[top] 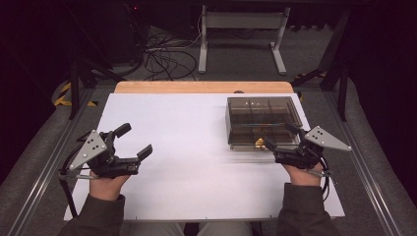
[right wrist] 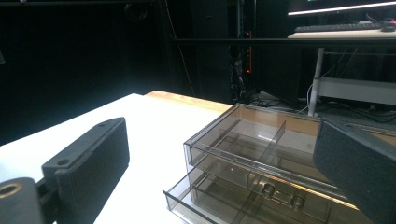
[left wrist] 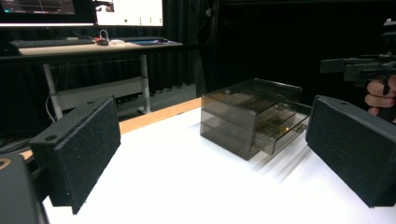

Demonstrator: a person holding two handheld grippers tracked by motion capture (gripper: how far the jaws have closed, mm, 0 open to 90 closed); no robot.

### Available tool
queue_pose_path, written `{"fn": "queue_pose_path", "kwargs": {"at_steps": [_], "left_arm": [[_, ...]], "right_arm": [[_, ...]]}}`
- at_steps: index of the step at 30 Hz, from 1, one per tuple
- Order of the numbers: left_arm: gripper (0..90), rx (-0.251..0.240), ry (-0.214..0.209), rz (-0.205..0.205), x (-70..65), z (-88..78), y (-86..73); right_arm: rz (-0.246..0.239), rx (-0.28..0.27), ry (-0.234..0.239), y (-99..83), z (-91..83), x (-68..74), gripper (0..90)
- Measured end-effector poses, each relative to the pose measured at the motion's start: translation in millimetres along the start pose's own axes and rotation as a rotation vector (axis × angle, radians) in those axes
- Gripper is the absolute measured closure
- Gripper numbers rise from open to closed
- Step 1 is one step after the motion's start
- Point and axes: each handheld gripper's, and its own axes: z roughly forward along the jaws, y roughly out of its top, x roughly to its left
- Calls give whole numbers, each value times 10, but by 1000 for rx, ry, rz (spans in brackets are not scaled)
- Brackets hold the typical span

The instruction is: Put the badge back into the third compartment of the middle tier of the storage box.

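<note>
A white tabletop (top: pixel 196 162) is lying under dim light, with a dark room beyond. The smoky translucent plastic drawer box (top: pixel 263 120) is sitting at its far right, its lower drawer pulled partly out. The right gripper (top: pixel 282 138) is hovering at that drawer's front, jaws spread, perhaps touching it. The left gripper (top: pixel 136 140) is waiting well apart, jaws spread wide, holding nothing.

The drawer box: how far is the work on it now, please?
Done: the lower drawer of the smoky clear drawer box is already pulled partly out. In hand: nothing is gripped; the right gripper hovers open at the box's front, and the left gripper is open, well apart. Left: probably handling the small yellow thing at the drawer front, then shutting it.
</note>
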Motion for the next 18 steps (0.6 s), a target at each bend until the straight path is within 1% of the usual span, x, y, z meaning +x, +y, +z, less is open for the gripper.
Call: {"fn": "queue_pose_path", "kwargs": {"at_steps": [1, 6, 11, 14, 18], "left_arm": [[42, 0, 2, -5, 3, -11, -14], [43, -10, -1, -13, 40, -64, -84], [43, -16, -7, -19, 77, -100, -133], [42, -10, -13, -18, 83, -99, -154], [42, 5, -17, -7, 90, -88, -170]], "right_arm": [[-5, -2, 0, -6, -1, -7, 42], [5, -10, 2, -7, -11, -14, 41], [2, -4, -1, -12, -5, -17, 41], [2, -4, -2, -14, -12, -23, 42], [6, -10, -7, -20, -33, -45, 41]]}}
